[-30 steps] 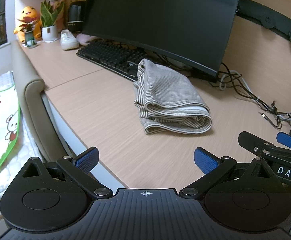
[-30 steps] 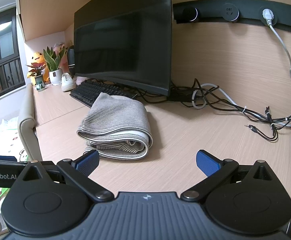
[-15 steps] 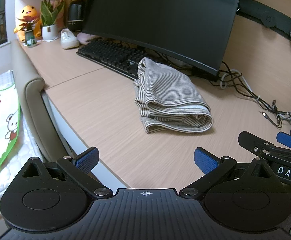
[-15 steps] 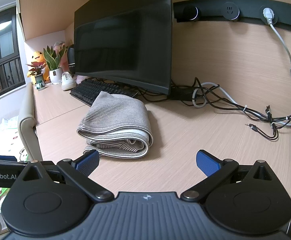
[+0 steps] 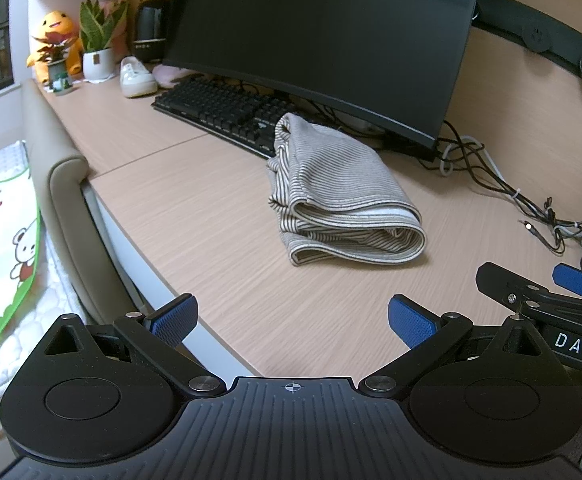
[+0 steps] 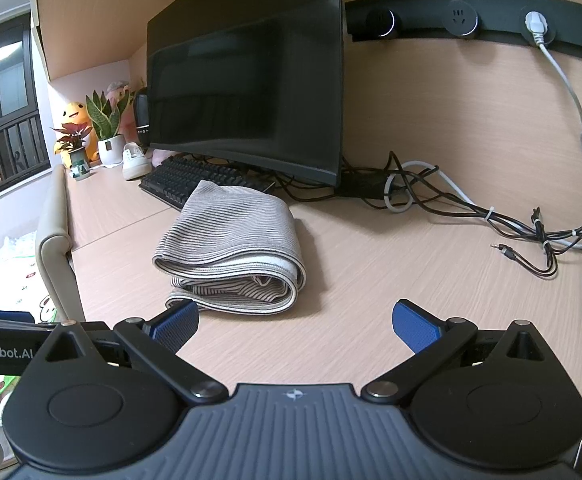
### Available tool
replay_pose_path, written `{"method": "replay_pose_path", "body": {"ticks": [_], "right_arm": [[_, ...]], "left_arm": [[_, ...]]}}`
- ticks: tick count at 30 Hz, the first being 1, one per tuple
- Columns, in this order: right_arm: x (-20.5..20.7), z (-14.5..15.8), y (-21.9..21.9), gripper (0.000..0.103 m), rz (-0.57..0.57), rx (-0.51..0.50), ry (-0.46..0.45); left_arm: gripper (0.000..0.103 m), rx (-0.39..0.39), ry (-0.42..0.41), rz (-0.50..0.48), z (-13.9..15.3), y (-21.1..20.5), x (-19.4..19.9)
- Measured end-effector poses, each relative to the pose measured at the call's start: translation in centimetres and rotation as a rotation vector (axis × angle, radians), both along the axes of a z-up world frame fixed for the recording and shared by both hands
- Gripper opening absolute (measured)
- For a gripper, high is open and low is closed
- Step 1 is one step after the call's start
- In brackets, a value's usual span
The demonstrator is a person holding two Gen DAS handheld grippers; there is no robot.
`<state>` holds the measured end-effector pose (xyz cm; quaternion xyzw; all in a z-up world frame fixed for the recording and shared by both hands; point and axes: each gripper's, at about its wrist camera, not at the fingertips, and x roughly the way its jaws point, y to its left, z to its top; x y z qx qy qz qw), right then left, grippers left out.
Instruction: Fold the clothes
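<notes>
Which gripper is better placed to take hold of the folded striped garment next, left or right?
Right, probably. The open right gripper has its left finger just short of the grey-and-white striped folded garment. The open left gripper sits back at the wooden desk's edge, with bare desk between it and the cloth.

Open surface in front, clutter behind

Bare surface (image 6: 351,280) surrounds the folded garment (image 6: 231,236); keyboard (image 6: 195,178), monitor (image 6: 251,88) and cables (image 6: 491,216) block the far side.

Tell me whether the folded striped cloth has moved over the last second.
No. The cloth lies in the same spot on the desk, its far end still at the keyboard corner, below the monitor. Both open grippers stay clear of it.
</notes>
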<state>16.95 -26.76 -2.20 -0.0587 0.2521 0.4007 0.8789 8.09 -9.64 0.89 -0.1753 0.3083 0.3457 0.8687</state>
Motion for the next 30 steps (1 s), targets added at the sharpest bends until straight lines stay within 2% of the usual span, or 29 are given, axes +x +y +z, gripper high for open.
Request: {"method": "replay_pose_path", "body": {"ticks": [30], "right_arm": [[-0.03,-0.04,0.15,0.103,-0.002,-0.009,-0.007]], "left_arm": [[0.103,0.0,-0.015,-0.009,-0.12,-0.16,0.0]]}}
